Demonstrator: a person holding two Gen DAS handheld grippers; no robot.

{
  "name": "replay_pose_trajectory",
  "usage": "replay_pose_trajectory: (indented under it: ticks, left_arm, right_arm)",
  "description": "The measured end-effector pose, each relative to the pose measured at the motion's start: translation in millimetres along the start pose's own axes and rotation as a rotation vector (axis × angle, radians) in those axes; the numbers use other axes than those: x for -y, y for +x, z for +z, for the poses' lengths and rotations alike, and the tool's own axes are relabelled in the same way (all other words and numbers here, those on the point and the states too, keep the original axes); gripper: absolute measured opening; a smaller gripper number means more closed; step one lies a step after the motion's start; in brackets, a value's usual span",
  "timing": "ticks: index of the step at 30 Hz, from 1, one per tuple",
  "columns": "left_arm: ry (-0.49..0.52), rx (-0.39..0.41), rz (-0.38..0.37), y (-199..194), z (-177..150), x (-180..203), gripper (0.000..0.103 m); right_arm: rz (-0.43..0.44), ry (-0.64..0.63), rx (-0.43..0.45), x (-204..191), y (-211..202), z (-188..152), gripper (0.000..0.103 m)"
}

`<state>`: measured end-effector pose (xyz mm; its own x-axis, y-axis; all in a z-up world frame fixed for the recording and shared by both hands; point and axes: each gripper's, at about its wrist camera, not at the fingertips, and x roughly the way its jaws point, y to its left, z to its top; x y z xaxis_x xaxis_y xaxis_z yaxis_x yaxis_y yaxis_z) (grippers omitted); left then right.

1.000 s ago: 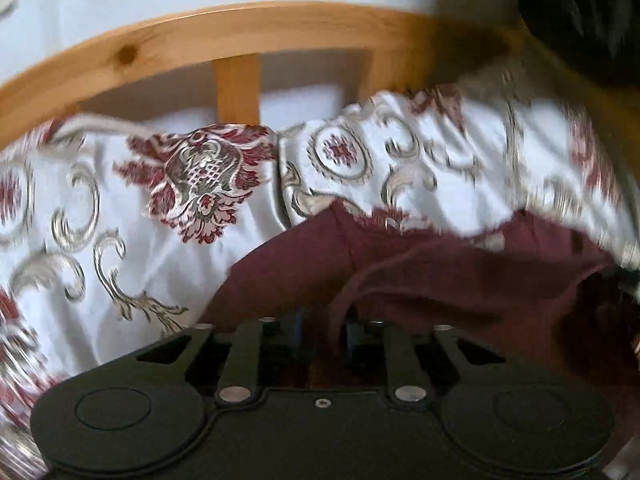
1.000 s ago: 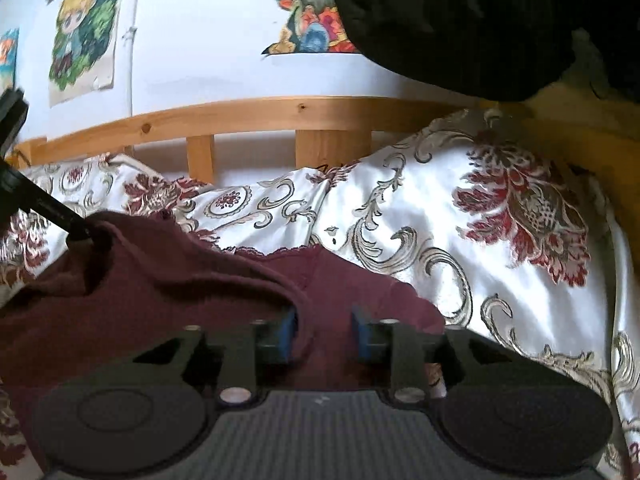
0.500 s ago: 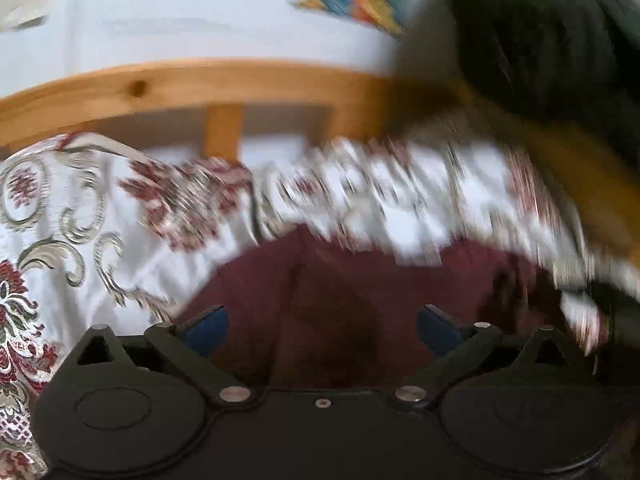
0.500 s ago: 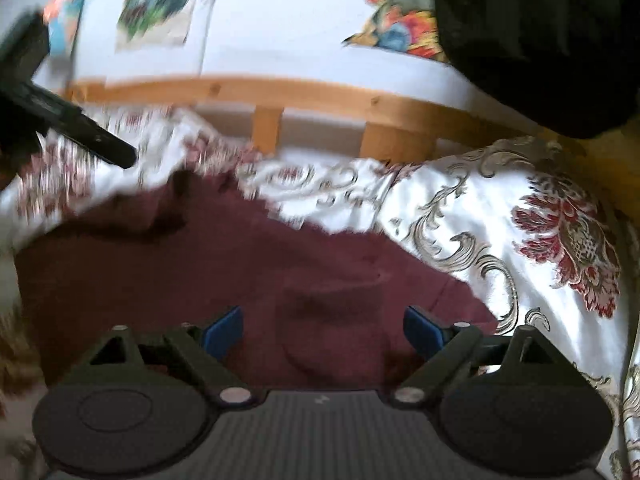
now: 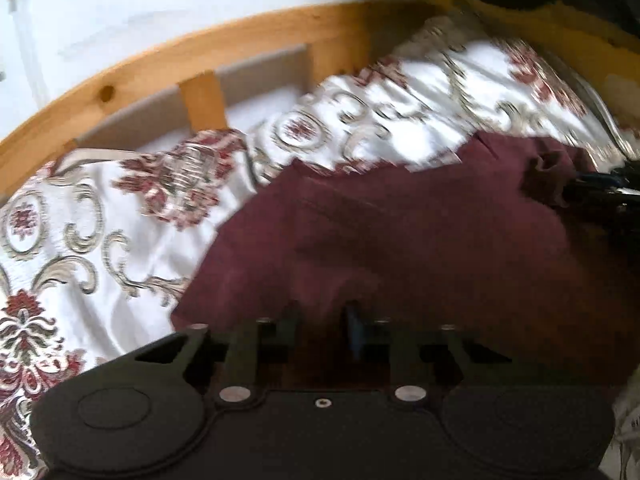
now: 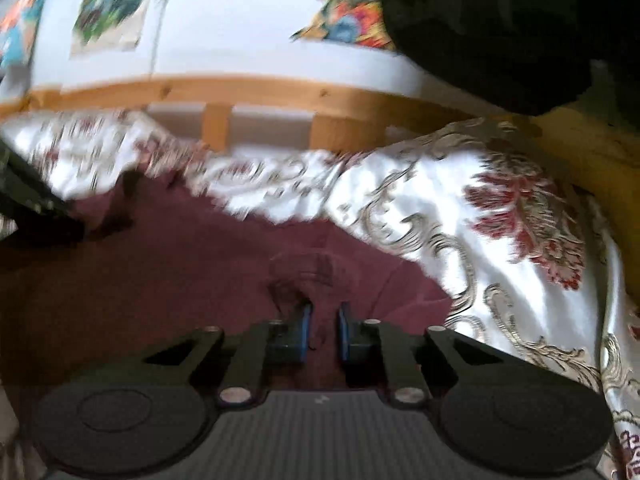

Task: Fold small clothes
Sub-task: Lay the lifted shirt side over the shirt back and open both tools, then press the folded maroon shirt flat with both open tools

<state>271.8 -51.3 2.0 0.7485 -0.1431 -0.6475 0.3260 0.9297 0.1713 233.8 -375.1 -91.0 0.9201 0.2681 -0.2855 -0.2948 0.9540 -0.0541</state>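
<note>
Garment: maroon cloth [image 5: 400, 232], spread on the patterned bedspread [image 5: 92, 248] of a bed, its far edge toward the wooden bed rail [image 5: 240, 36].
Left tool [image 5: 322, 328]: jaws have just been closing, now nearly together, clenched on a fold of the maroon cloth at its near edge; picture blurred.
Right tool [image 6: 323, 330]: jaws have just been closing, blue pads [image 6: 306, 328] drawn close, pinching a raised tuck of the maroon cloth [image 6: 200, 264] between them.
Other tool in each view: right one dark at the right edge of the left wrist view, at the cloth's far corner; left one dark at the left edge of the right wrist view, on the cloth.
Bedspread: white satin with red and gold flowers [image 6: 524, 216], wrinkled, bare to the right of the cloth.
Background: white wall with coloured posters [image 6: 112, 4]; black bundle [image 6: 520, 20] at upper right, kind unclear.
</note>
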Motion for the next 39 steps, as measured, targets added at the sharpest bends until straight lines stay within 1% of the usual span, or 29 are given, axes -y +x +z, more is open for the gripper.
replay_pose_trajectory:
  ticks: [2,3,6,7,10,12,15,18,19,20,21,22,23,24,25,26,27,28,29,30,31,33,34,35,37,39]
  left_arm:
    - [-0.050,0.038,0.024,-5.0,0.7,-8.6,0.006]
    - [-0.080,0.052,0.034,-7.1,0.6,-13.1,0.004]
    - [-0.179,0.070,0.059,-10.2,-3.4,-28.7,0.003]
    - [-0.210,0.063,0.064,-8.9,-4.6,-33.7,0.003]
    - [-0.352,0.027,0.051,-3.6,-11.6,-52.4,0.003]
    - [-0.424,0.012,0.055,-0.5,-15.3,-61.8,0.003]
    - [-0.476,-0.013,0.079,4.2,-19.1,-71.8,0.003]
    - [-0.491,-0.019,0.078,4.4,-20.9,-74.7,0.004]
    - [-0.491,-0.016,0.075,3.8,-20.9,-74.1,0.007]
    - [-0.491,-0.013,0.072,2.6,-21.2,-73.0,0.012]
    - [-0.493,-0.008,0.069,1.3,-20.9,-71.9,0.014]
    - [-0.499,-0.001,0.069,-1.3,-20.7,-70.2,0.020]
    - [-0.504,0.006,0.069,-3.3,-20.4,-69.0,0.030]
    - [-0.508,0.010,0.065,-5.1,-20.1,-68.0,0.037]
    - [-0.508,0.017,0.064,-7.8,-19.8,-66.5,0.050]
    - [-0.504,0.023,0.069,-10.8,-19.4,-64.2,0.062]
    - [-0.493,0.028,0.080,-13.2,-18.9,-61.4,0.068]
    - [-0.480,0.035,0.085,-16.0,-19.0,-58.4,0.076]
    - [-0.463,0.044,0.082,-18.5,-19.1,-55.3,0.079]
    - [-0.443,0.048,0.073,-19.7,-19.1,-52.3,0.079]
    - [-0.422,0.044,0.068,-19.3,-18.8,-49.3,0.079]
    - [-0.375,0.017,0.078,-16.6,-18.8,-42.4,0.080]
    - [-0.348,-0.009,0.094,-13.2,-19.0,-38.7,0.080]
    - [-0.333,-0.031,0.110,-10.1,-19.8,-36.9,0.080]
    - [-0.320,-0.077,0.150,-2.8,-22.5,-36.2,0.081]
    - [-0.344,-0.090,0.151,-0.5,-25.6,-41.1,0.085]
  right_arm:
    - [-0.018,0.055,0.029,9.1,-3.7,3.2,0.012]
    - [-0.027,0.083,0.043,13.9,-5.7,4.2,0.012]
    - [-0.038,0.138,0.052,25.2,-6.1,7.3,0.011]
    - [-0.040,0.142,0.040,26.8,-4.1,7.0,0.011]
    - [-0.044,0.165,-0.001,29.8,3.5,2.5,0.011]
    - [-0.050,0.189,-0.021,32.7,6.8,-0.6,0.012]
    - [-0.055,0.216,-0.037,36.9,8.9,-3.8,0.012]
    - [-0.056,0.219,-0.042,36.8,10.4,-5.3,0.012]
    - [-0.058,0.216,-0.043,36.4,10.3,-5.6,0.012]
    - [-0.062,0.215,-0.044,36.2,10.1,-5.7,0.012]
    - [-0.065,0.213,-0.043,36.3,9.8,-5.5,0.014]
    - [-0.069,0.210,-0.037,36.0,8.9,-5.2,0.015]
    - [-0.075,0.205,-0.028,35.7,7.8,-4.1,0.017]
    - [-0.081,0.195,-0.018,34.9,6.2,-3.2,0.024]
    - [-0.086,0.184,-0.007,33.7,4.7,-2.1,0.029]
    - [-0.095,0.168,0.004,32.0,3.0,-1.0,0.043]
    - [-0.100,0.153,0.015,30.3,1.4,-0.4,0.057]
    - [-0.102,0.137,0.029,28.2,-0.6,-0.1,0.062]
    - [-0.102,0.125,0.038,26.4,-1.9,0.9,0.068]
    - [-0.101,0.111,0.043,24.1,-2.8,1.7,0.073]
    - [-0.100,0.097,0.044,22.0,-2.9,2.1,0.075]
    - [-0.106,0.068,0.034,18.2,-1.5,1.7,0.082]
    - [-0.121,0.050,0.023,16.1,0.0,1.1,0.084]
    - [-0.151,0.032,0.012,14.6,1.9,0.3,0.086]
    - [-0.216,0.024,-0.003,15.5,4.0,-1.4,0.088]
    - [-0.276,0.045,-0.010,22.4,4.6,-2.2,0.092]
